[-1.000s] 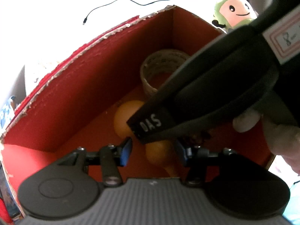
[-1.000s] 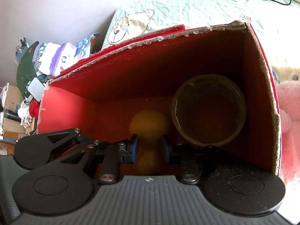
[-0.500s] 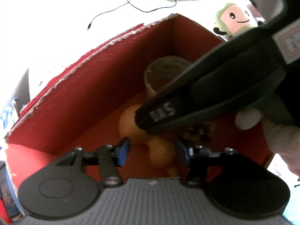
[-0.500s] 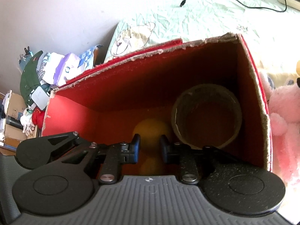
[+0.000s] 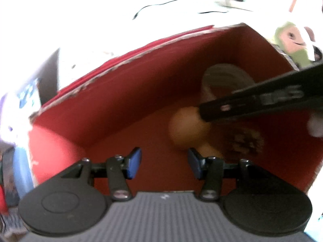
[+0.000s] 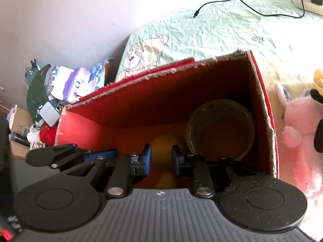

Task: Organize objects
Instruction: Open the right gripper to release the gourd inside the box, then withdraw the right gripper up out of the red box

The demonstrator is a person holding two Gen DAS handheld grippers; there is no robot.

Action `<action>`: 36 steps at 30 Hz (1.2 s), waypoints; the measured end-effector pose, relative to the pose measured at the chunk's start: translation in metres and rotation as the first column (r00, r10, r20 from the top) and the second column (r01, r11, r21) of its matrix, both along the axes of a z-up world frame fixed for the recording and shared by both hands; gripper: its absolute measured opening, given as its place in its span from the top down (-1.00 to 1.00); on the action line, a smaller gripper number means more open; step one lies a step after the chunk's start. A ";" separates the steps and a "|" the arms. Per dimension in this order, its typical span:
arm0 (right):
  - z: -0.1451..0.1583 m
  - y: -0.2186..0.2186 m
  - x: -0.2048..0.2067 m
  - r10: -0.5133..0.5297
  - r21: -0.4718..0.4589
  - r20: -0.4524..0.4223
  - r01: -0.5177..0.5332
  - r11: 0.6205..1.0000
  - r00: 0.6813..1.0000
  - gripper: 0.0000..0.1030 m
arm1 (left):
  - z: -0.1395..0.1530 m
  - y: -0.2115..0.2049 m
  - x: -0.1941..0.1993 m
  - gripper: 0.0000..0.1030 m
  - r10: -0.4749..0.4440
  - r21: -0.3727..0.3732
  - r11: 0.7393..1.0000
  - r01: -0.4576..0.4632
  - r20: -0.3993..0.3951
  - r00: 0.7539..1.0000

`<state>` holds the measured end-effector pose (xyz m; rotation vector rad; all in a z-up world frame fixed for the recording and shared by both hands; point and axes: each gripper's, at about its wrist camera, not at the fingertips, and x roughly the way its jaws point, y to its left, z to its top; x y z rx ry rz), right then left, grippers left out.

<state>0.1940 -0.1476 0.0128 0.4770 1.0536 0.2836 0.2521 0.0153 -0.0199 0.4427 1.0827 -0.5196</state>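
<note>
We look down into an open red box [image 6: 141,92] with ragged cardboard edges, resting on a pale green bedsheet [image 6: 212,30]. Inside it, a roll of tape [image 6: 220,129] stands against the right wall near the far corner, and an orange gourd-shaped toy [image 5: 187,129] lies on the floor of the box just beside the roll. In the left wrist view a brown pine cone [image 5: 246,141] sits close to the toy's narrow end. Our left gripper [image 5: 164,162] hangs over the box with its blue pads spread apart and nothing between them; the toy lies beyond its right pad. Our right gripper [image 6: 161,160] reaches into the box with its jaws narrowed around the toy's neck; we cannot tell whether the pads actually press on it. In the left wrist view the right tool's black body crosses over the toy from the right. Outside the box, a pink plush [image 6: 302,133] lies by its right wall, a green-haired doll [image 5: 290,44] sits past the far corner, and a black cable [image 6: 248,6] trails across the sheet.
</note>
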 end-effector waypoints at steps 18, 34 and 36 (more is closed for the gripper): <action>-0.004 0.037 0.008 0.078 -0.023 -0.060 -0.079 0.997 0.995 0.51 | -0.019 0.033 0.033 -0.21 0.213 0.013 0.977 -0.213 -0.086 0.973; -0.016 0.026 0.000 0.046 -0.026 -0.094 -0.049 0.998 0.994 0.52 | -0.015 0.013 0.011 -0.22 0.143 0.059 0.988 -0.142 -0.017 0.990; -0.015 0.023 -0.006 0.042 0.003 -0.081 -0.042 0.999 0.996 0.52 | -0.014 0.012 0.009 -0.22 0.134 0.060 0.989 -0.133 -0.006 0.991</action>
